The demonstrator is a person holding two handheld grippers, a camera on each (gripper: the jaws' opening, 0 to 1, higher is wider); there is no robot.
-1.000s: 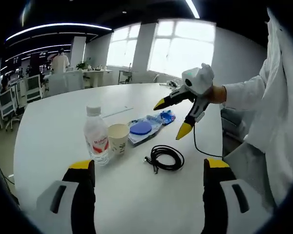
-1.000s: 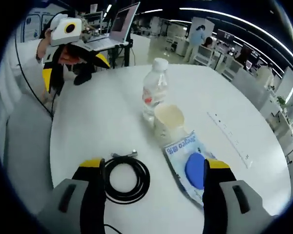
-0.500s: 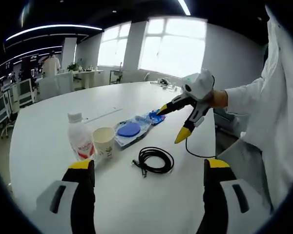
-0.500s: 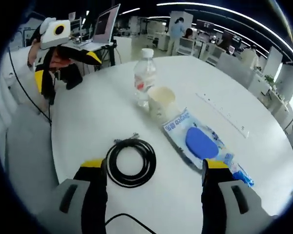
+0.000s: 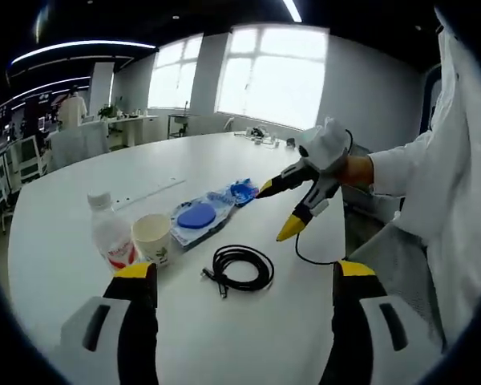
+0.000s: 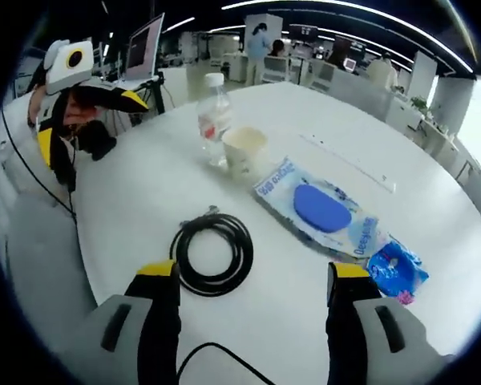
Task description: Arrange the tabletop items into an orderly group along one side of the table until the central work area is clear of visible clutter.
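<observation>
White desk (image 5: 248, 337) carries a loose row of things near its middle. Going left to right in the left gripper view: a clear plastic water bottle with a red label (image 5: 110, 239), a pale paper cup (image 5: 152, 238) just beside it, a clear flat packet with a blue disc inside (image 5: 196, 218), a small crumpled blue wrapper (image 5: 242, 191), and — nearer the person's edge — a coiled black cable (image 5: 240, 268).

Over the last second nothing on the desk has been moved; both cameras have shifted, and the right gripper (image 5: 282, 210) has come lower, closer above the cable. The left gripper (image 6: 80, 112) hangs off the desk's edge. Both sets of jaws stand open and empty. Judging from that, no item has been gathered yet, and the cable looks the likeliest first pick.
</observation>
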